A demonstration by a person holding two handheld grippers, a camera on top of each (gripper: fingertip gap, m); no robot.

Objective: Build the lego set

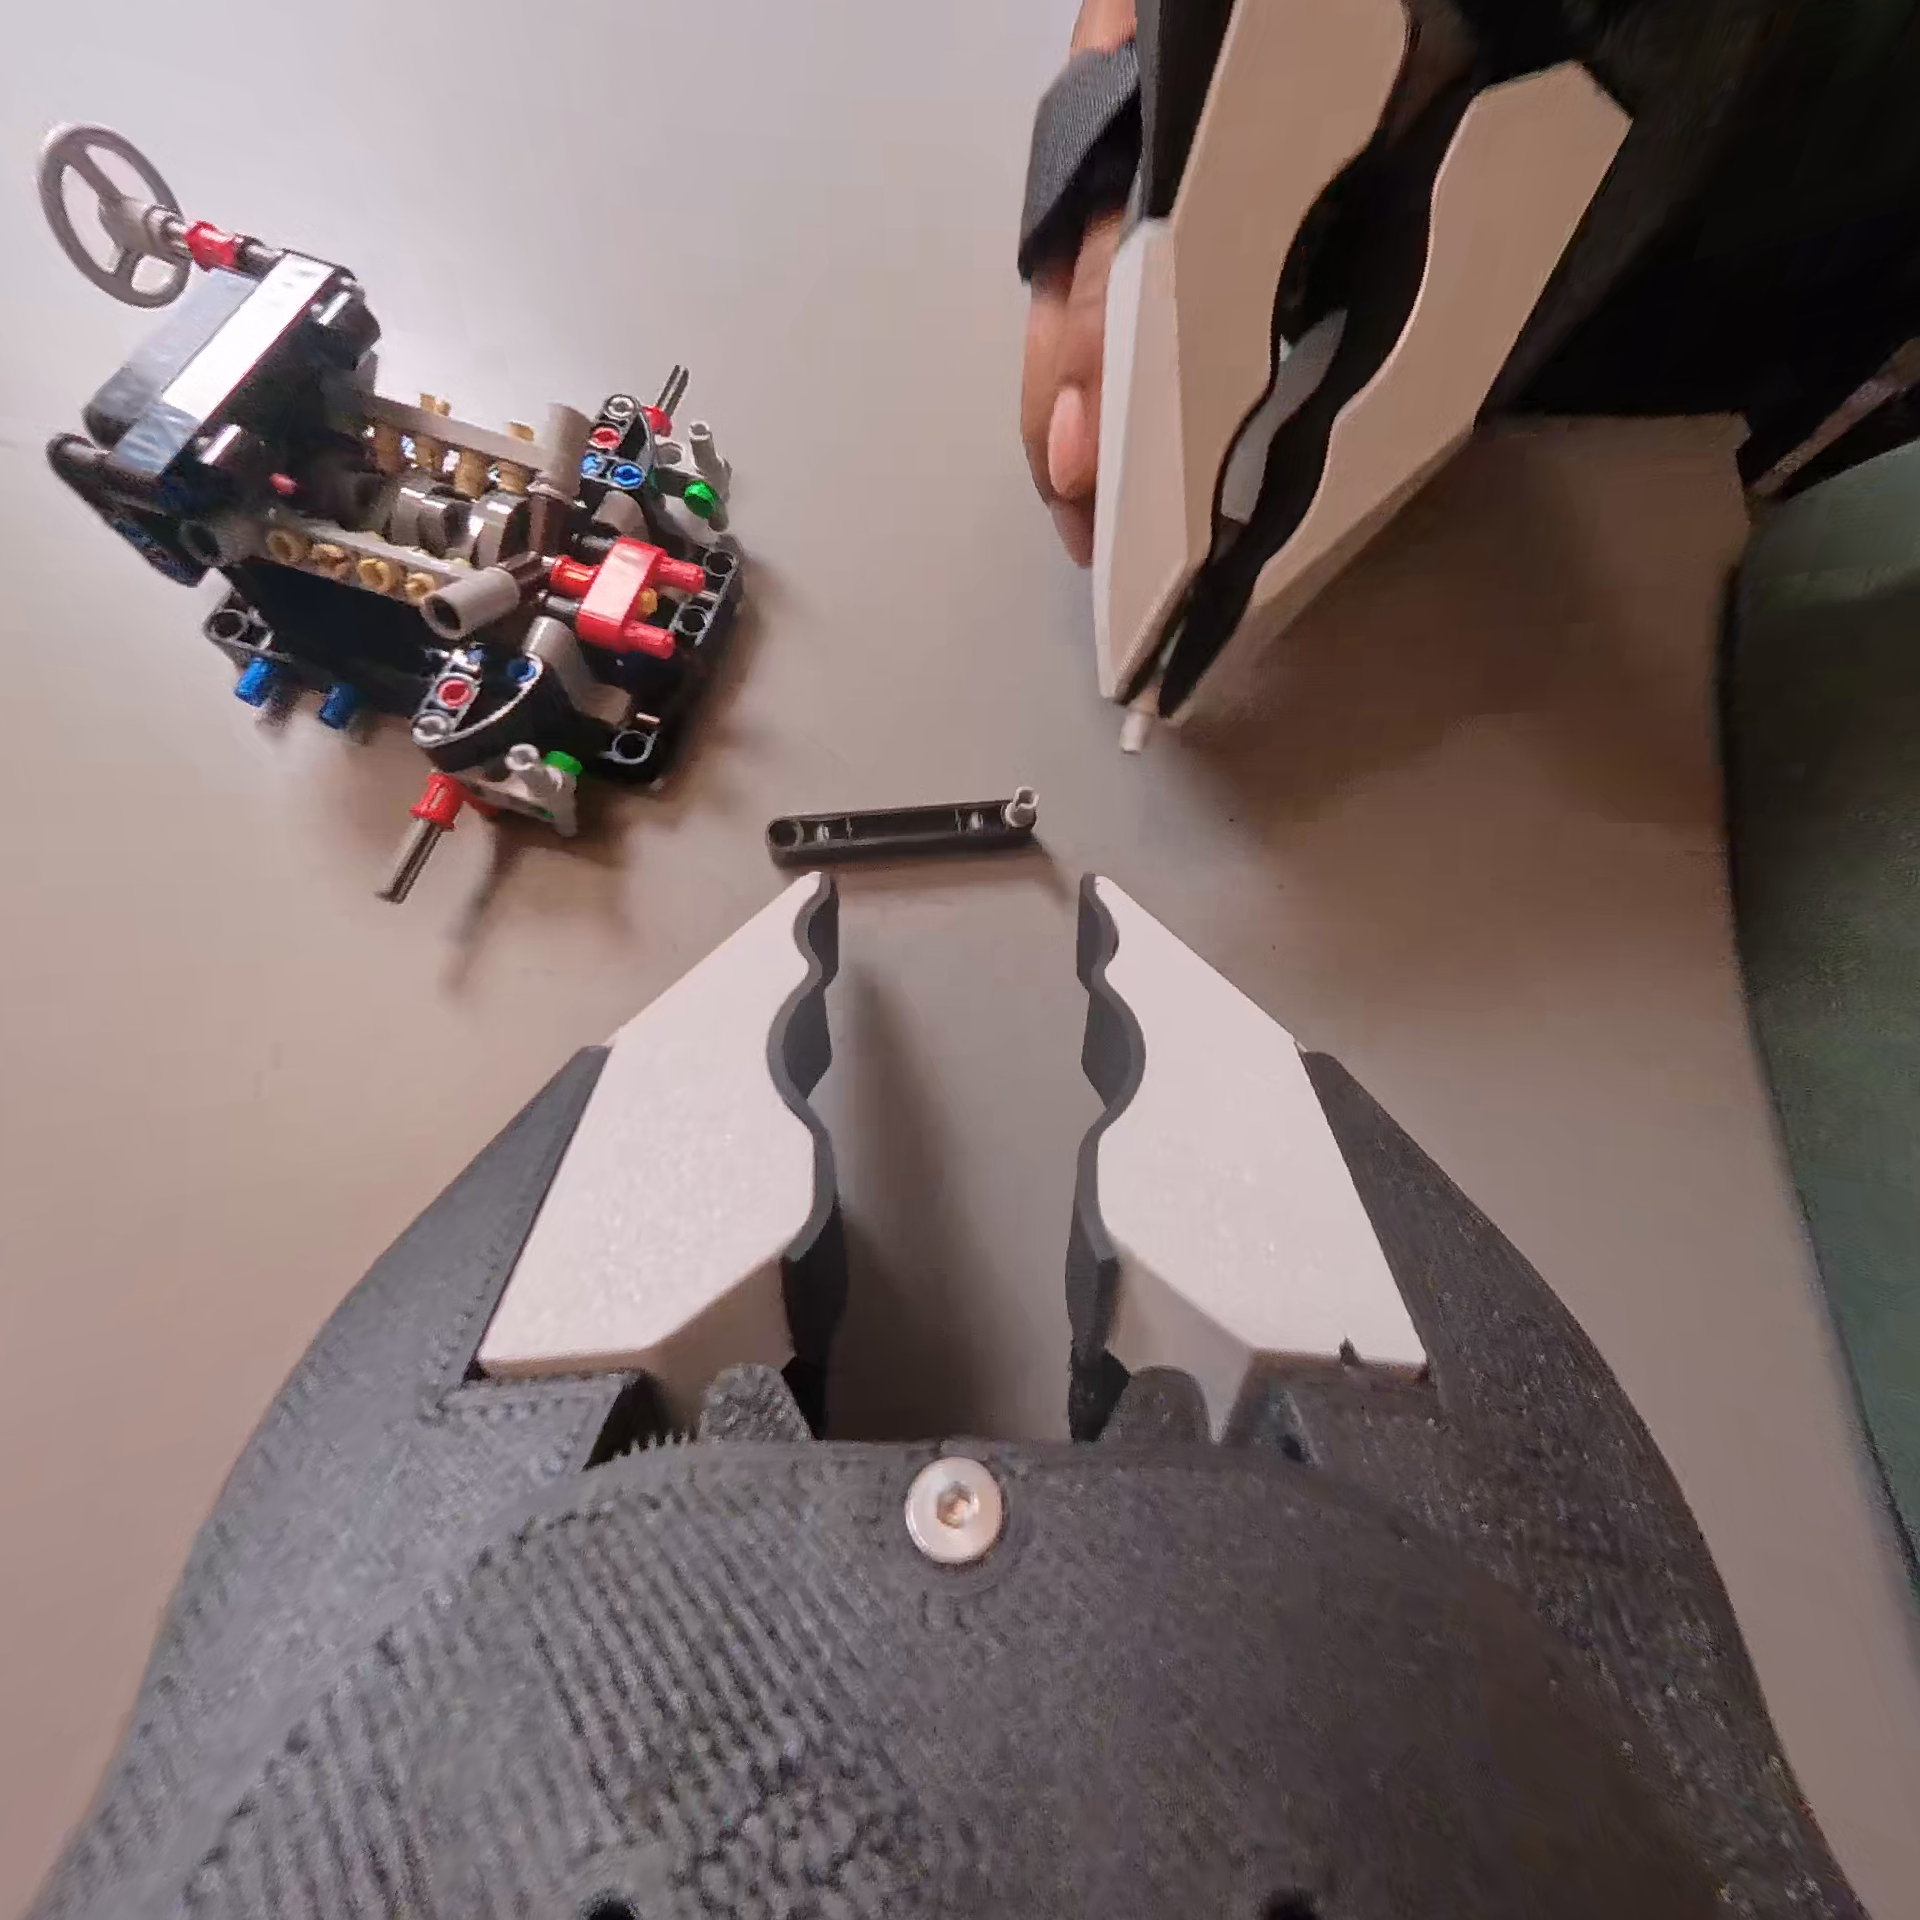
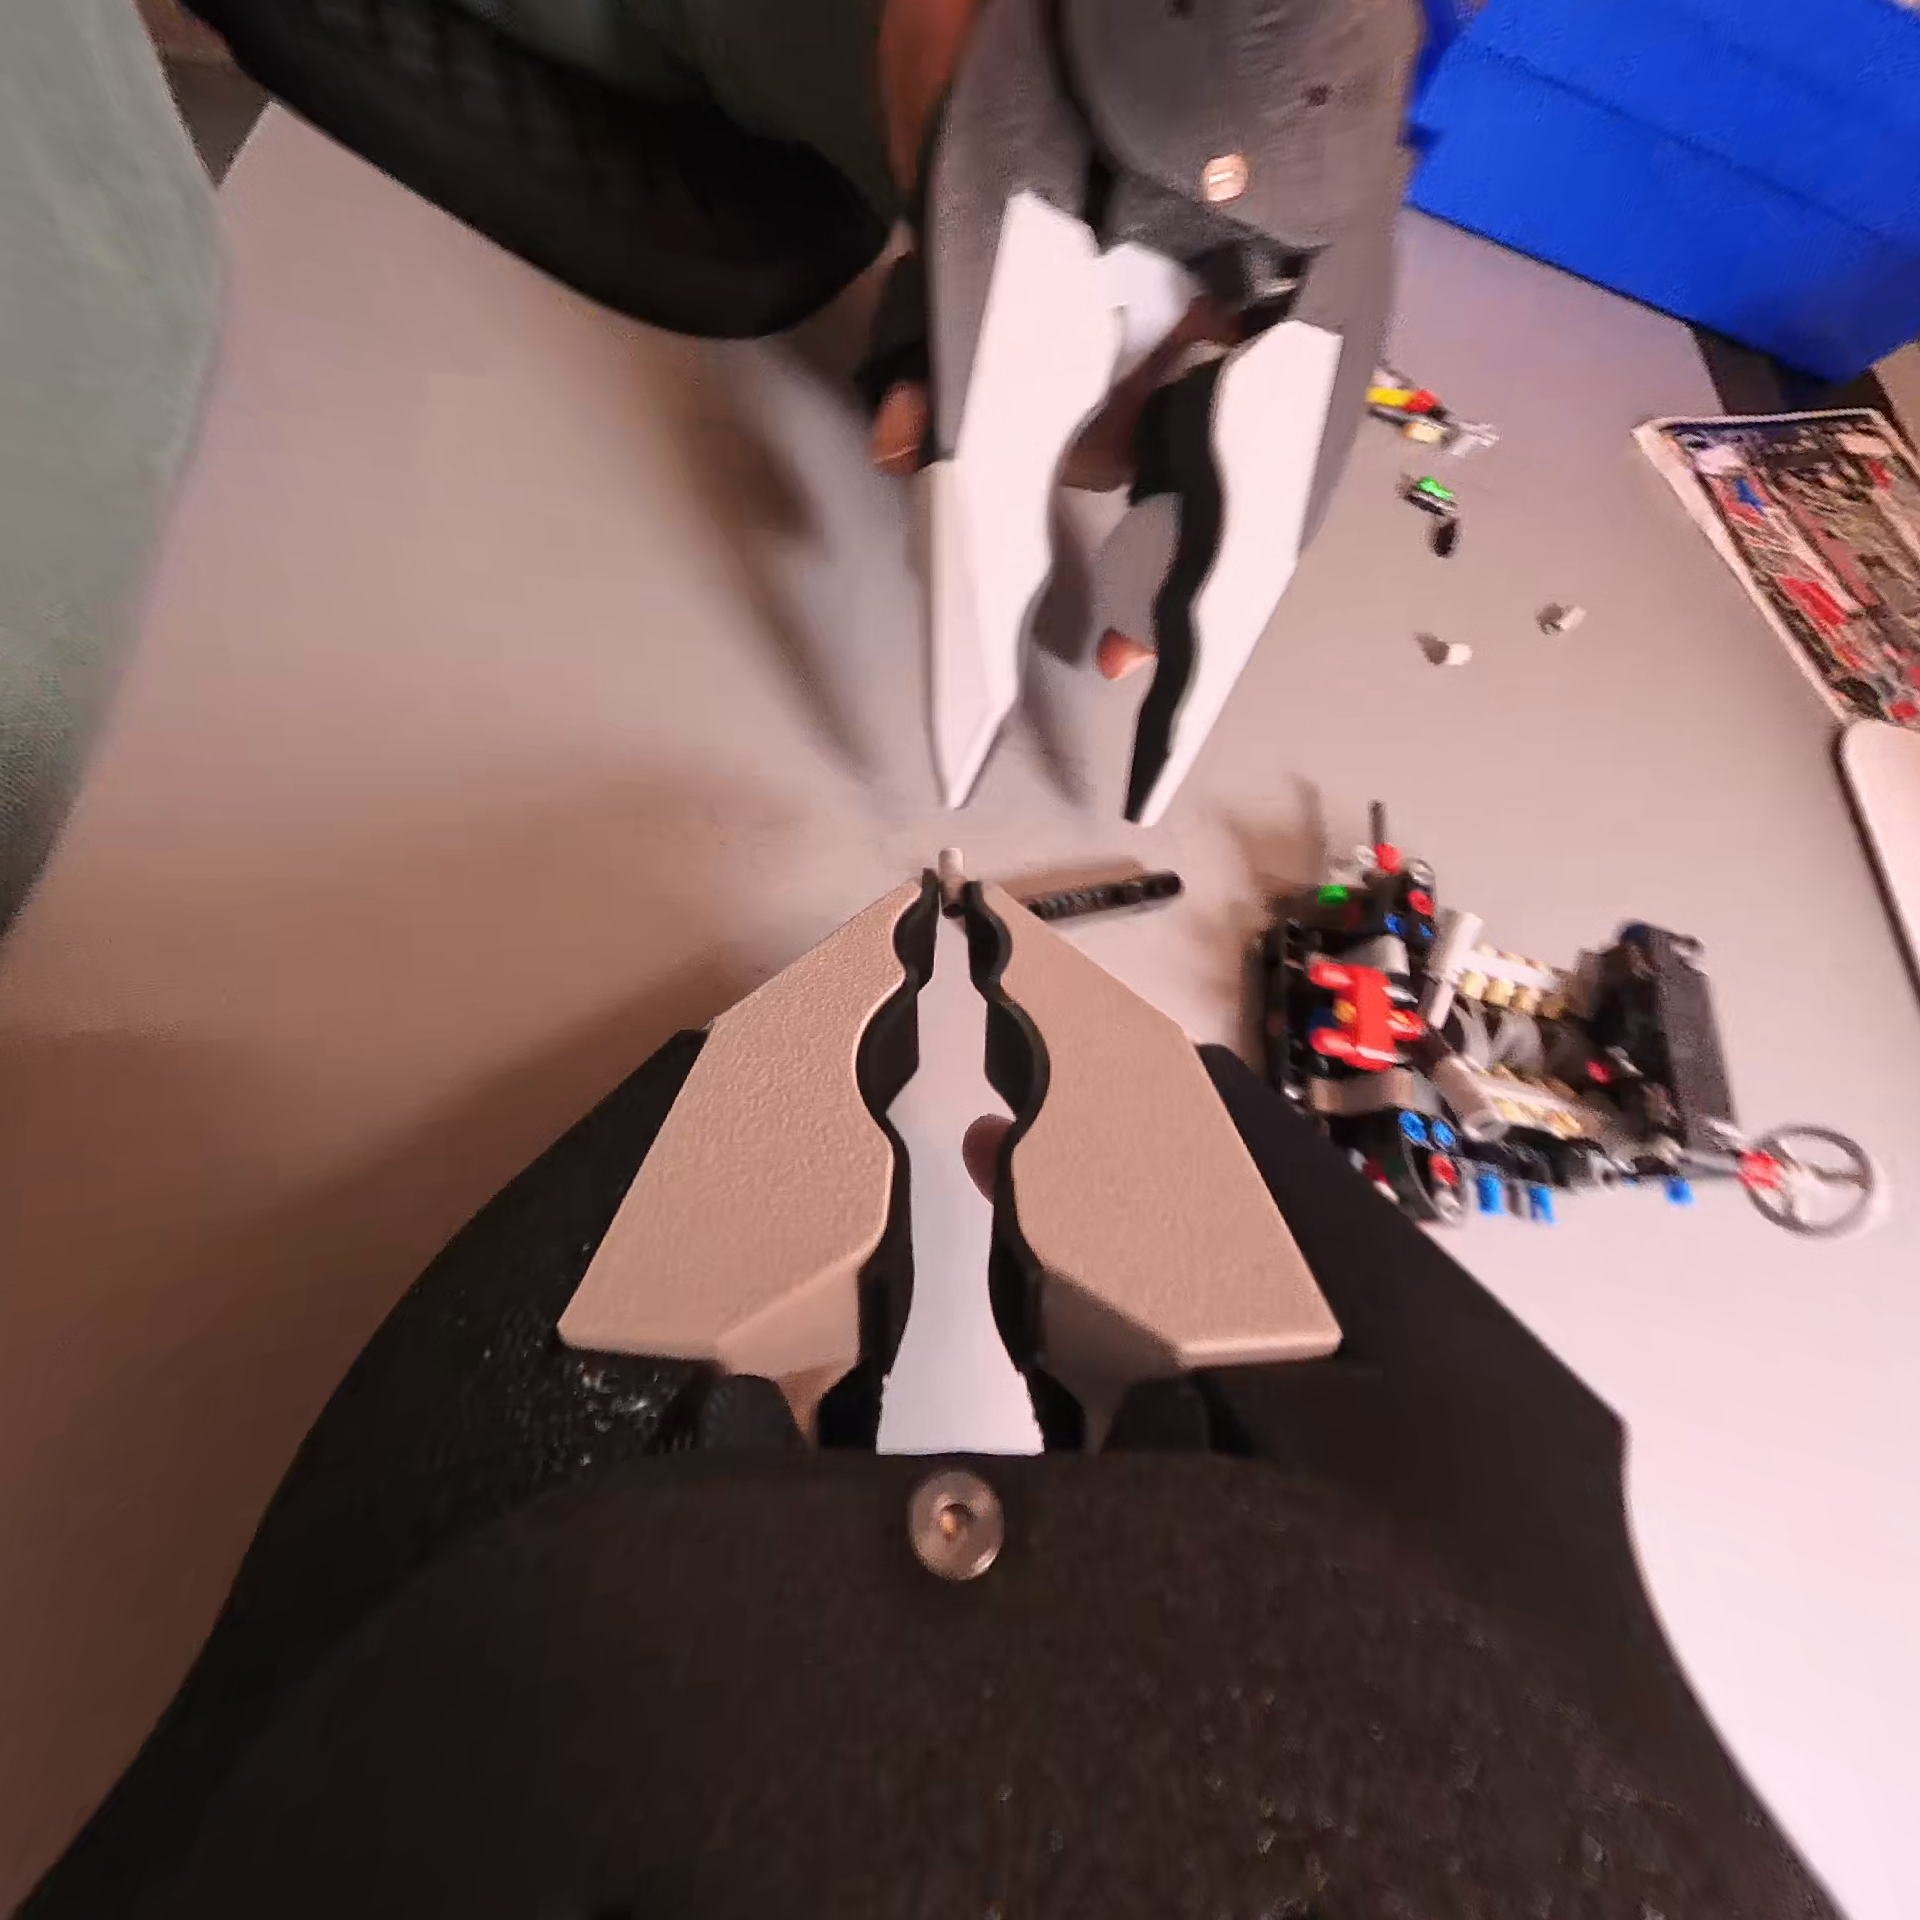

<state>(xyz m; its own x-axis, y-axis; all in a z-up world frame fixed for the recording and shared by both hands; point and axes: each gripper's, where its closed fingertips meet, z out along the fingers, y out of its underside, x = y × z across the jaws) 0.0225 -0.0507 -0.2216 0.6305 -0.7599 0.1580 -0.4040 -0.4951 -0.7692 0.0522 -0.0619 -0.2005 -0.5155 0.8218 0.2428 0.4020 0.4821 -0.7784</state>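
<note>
The left gripper (image 1: 956, 894) stands with its jaws spread wide and empty, and just past their tips a black lego beam (image 1: 894, 836) lies flat on the grey table (image 1: 831, 260) with a small grey pin (image 1: 1023, 802) in its right end. The right gripper (image 2: 948, 902) has its jaws pinched on a small pale pin (image 2: 950, 864) that pokes out beyond the tips. The beam lies just right of those tips, and the half-built lego model (image 2: 1496, 1049) sits farther right, ahead-left of the left jaws, with loose pieces (image 2: 1423, 416), a booklet (image 2: 1808, 540) and a blue bin (image 2: 1683, 156) beyond.
</note>
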